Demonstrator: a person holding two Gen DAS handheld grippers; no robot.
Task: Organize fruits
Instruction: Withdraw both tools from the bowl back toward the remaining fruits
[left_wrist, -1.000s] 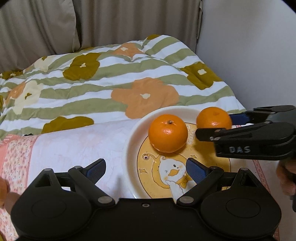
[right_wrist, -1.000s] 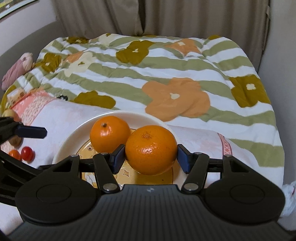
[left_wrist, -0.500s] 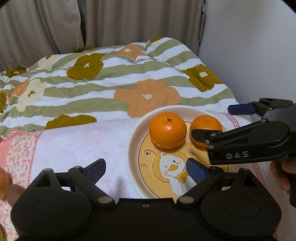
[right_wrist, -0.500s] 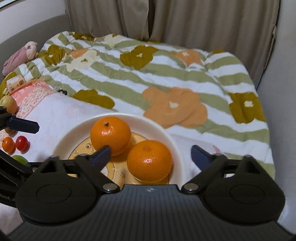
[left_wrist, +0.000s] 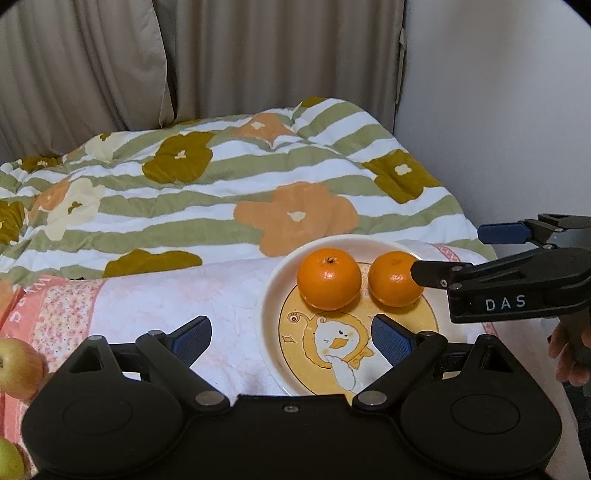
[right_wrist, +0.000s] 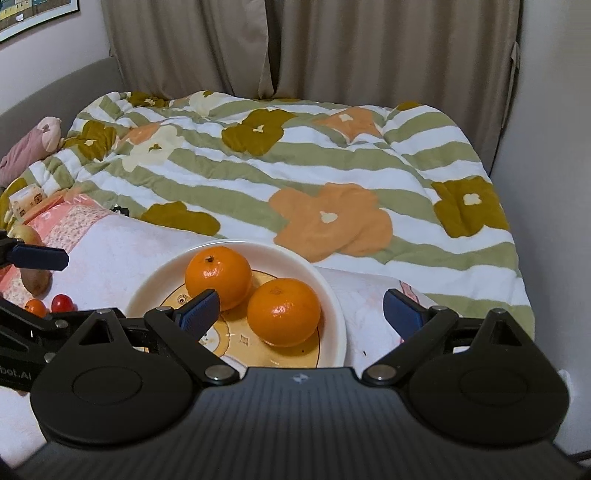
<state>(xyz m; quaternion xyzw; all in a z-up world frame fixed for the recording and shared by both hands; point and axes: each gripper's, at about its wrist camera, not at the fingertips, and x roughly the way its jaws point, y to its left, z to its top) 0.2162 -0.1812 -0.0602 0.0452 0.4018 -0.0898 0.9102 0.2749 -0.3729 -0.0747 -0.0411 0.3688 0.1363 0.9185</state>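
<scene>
Now both oranges (right_wrist: 283, 312) sit side by side on the duck plate (right_wrist: 334, 295) on the bed; right gripper (right_wrist: 301, 310) jaws wide open, empty, left gripper (left_wrist: 291, 339) jaws open too.

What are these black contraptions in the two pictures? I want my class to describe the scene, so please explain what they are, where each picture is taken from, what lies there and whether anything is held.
There is no robot here. A person holds a hand-held two-finger tool in each hand, and each tool carries a camera looking forward along its fingers. One picture comes from the left tool, the other from the right tool; each also glimpses the other tool at its edge. Both stand open and hold nothing.

On a white and pink cloth, in front of a flowered quilt, sits a plate with a cartoon duck. Two oranges rest on it side by side. On the cloth to the left lie other fruits, among them two small red ones and an apple.
</scene>
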